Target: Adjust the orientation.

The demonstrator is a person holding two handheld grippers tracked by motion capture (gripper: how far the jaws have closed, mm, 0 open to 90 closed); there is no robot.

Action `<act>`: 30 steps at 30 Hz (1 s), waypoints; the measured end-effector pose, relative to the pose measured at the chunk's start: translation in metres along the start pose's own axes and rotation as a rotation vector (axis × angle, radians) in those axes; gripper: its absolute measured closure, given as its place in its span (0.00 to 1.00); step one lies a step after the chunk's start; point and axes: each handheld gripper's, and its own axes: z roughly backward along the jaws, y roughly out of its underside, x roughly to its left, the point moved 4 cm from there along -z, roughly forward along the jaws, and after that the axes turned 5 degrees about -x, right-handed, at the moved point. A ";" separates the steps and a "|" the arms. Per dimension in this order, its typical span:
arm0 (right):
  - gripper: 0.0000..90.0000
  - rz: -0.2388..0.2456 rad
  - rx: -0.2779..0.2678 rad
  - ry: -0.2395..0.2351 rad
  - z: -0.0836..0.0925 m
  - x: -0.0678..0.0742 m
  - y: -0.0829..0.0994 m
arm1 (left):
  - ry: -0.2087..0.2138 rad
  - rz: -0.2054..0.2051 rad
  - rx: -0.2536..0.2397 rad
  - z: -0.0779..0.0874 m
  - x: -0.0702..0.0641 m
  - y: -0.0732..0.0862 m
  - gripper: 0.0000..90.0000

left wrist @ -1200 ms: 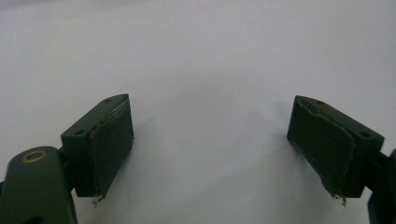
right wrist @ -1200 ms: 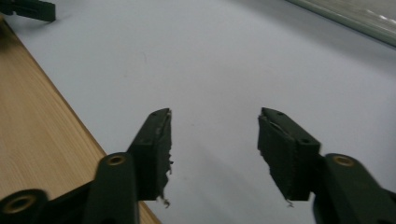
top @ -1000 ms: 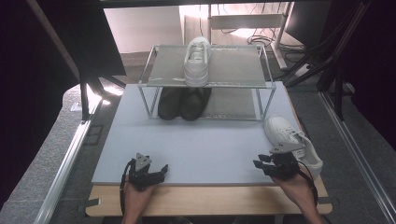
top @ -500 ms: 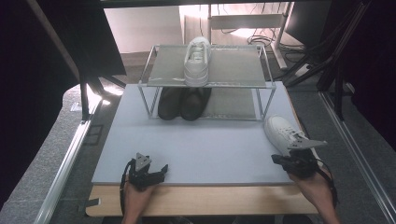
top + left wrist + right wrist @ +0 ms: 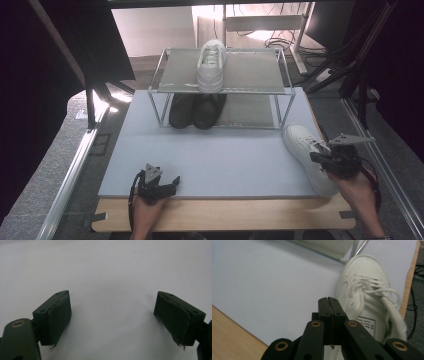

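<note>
A white sneaker lies on the grey mat at the right, toe toward the rack. My right gripper hovers over its heel end. In the right gripper view its jaws are pressed together with nothing between them, just left of the sneaker's tongue and laces. My left gripper rests at the mat's front left edge. Its pads stand wide apart over bare mat, and the left gripper is open.
A wire shoe rack stands at the back of the mat. A second white sneaker sits on its top shelf, and a pair of black shoes sits under it. The wooden table edge runs along the front.
The right gripper has moved right and lifted from the mat's front edge to over the white sneaker's heel, and its jaws have closed. The left gripper has stayed put.
</note>
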 end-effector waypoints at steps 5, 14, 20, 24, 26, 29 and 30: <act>1.00 -0.007 -0.009 0.028 0.005 -0.013 -0.006 | 0.000 0.000 0.000 0.000 0.000 0.000 0.16; 1.00 -0.041 0.006 0.098 0.003 -0.045 -0.009 | 0.000 0.000 0.000 0.000 0.000 0.000 0.16; 1.00 -0.057 0.017 0.128 -0.004 -0.065 -0.007 | 0.000 0.000 0.000 0.000 0.000 0.000 0.16; 1.00 -0.077 0.027 0.142 -0.011 -0.078 -0.004 | 0.000 0.000 0.000 0.000 0.000 0.000 0.16; 1.00 -0.084 0.036 0.141 -0.016 -0.083 -0.002 | 0.000 0.000 0.000 0.000 0.000 0.000 0.16; 1.00 -0.091 0.051 0.136 -0.025 -0.091 0.002 | 0.000 0.000 -0.001 0.000 0.000 0.000 0.16; 1.00 -0.095 0.056 0.133 -0.028 -0.093 0.004 | 0.000 0.000 0.000 0.000 0.000 0.000 0.16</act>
